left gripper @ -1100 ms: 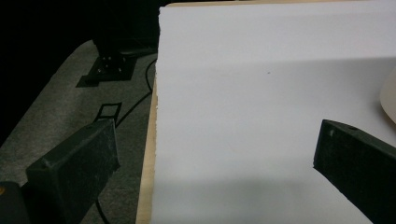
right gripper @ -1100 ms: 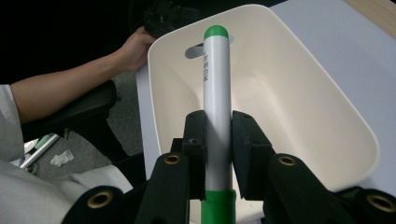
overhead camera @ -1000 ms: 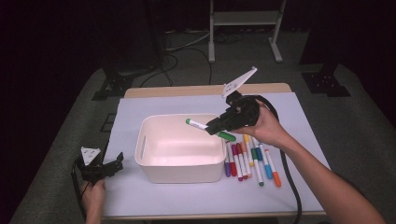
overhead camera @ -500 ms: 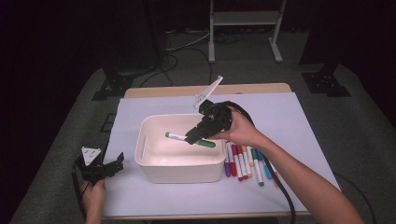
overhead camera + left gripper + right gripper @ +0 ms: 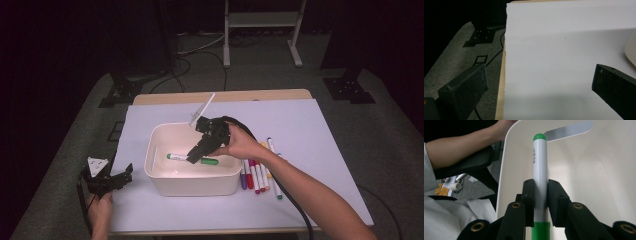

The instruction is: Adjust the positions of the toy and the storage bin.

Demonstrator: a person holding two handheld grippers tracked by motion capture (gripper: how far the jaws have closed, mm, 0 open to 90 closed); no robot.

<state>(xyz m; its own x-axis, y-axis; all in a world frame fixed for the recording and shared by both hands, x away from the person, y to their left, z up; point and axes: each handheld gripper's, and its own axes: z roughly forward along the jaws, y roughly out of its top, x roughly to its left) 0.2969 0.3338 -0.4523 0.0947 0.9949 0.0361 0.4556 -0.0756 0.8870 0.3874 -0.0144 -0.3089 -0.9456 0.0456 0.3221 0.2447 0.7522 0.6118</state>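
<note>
The green-capped marker (image 5: 192,159) lies level inside the white bin (image 5: 192,181), clamped between the right gripper's (image 5: 196,152) fingers. Loose markers (image 5: 257,172) lie just right of the bin; the left gripper (image 5: 111,179), left of it, has its fingers spread over the tabletop (image 5: 320,135).

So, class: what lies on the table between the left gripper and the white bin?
Nothing: in the high view, bare white table separates the left gripper from the white bin.
</note>
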